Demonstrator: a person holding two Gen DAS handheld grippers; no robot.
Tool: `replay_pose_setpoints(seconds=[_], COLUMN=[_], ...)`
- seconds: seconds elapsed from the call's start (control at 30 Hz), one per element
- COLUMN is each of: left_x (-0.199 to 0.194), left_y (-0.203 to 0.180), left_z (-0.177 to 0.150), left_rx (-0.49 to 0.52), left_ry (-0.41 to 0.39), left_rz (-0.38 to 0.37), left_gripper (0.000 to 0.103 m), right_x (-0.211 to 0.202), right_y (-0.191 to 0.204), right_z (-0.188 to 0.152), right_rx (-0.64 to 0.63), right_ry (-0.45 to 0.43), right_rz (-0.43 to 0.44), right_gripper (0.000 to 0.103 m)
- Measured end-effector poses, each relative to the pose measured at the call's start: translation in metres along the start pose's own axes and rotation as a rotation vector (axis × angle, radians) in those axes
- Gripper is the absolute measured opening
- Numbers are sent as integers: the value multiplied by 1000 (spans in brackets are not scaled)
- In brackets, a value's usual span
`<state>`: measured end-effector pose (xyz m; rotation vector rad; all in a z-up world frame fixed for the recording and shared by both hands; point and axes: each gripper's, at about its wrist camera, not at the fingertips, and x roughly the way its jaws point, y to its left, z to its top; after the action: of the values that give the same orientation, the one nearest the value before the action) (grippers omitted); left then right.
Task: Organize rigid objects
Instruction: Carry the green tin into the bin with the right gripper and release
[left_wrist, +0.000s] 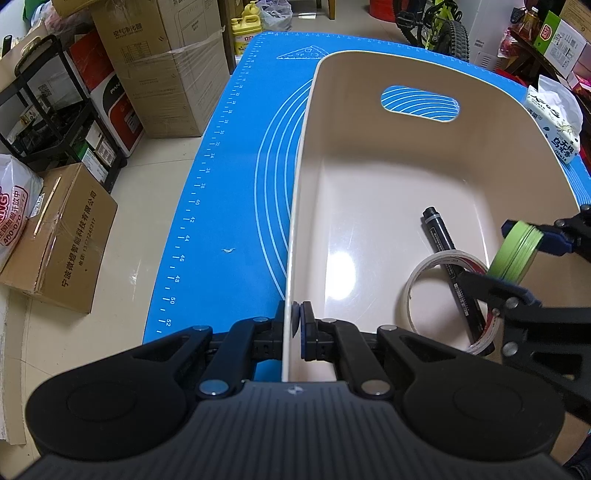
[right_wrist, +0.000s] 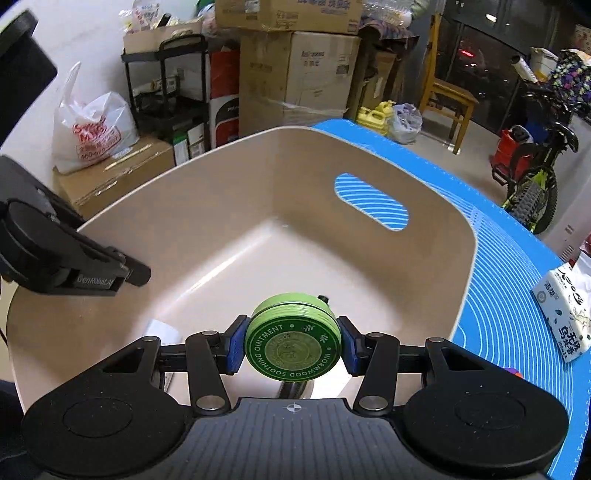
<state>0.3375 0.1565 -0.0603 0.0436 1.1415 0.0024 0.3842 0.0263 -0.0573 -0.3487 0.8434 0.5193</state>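
The left gripper (left_wrist: 291, 325) pinches the beige bin's (left_wrist: 303, 155) side wall. The right gripper (right_wrist: 292, 345) clamps a green tin (right_wrist: 291, 345), lid reading "WORMWOOD SOOTHING OINTMENT", above the bin's floor, where a black marker (left_wrist: 443, 243) lies across a clear tape roll (left_wrist: 417, 280). The bin sits on a blue mat (left_wrist: 229, 184) printed with ruler marks and arcs, a tissue pack (right_wrist: 565, 314) nearby. Around stand cardboard boxes (left_wrist: 55, 236), a black shelf rack (right_wrist: 166, 92), a wooden chair (right_wrist: 450, 99) and a bicycle (right_wrist: 535, 177).
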Motion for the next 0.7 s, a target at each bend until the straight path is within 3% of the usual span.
replay_pose_setpoints(seconds=[0.33, 0.4, 0.47, 0.7], left_x=[-1, -1, 0, 0], left_y=[-2, -2, -3, -3], left_z=[1, 1, 2, 1], left_rx=[-1, -1, -1, -1], left_ry=[0, 1, 1, 0], left_rz=[1, 1, 1, 2], left_gripper=[7, 7, 7, 7], right_x=[3, -1, -7, -39], right_y=[3, 3, 1, -26], right_z=[2, 1, 1, -1], right_rx=[0, 0, 16, 126], right_ry=[36, 16, -12, -127], right_rz=[13, 15, -3, -28], right_gripper=[64, 68, 84, 88])
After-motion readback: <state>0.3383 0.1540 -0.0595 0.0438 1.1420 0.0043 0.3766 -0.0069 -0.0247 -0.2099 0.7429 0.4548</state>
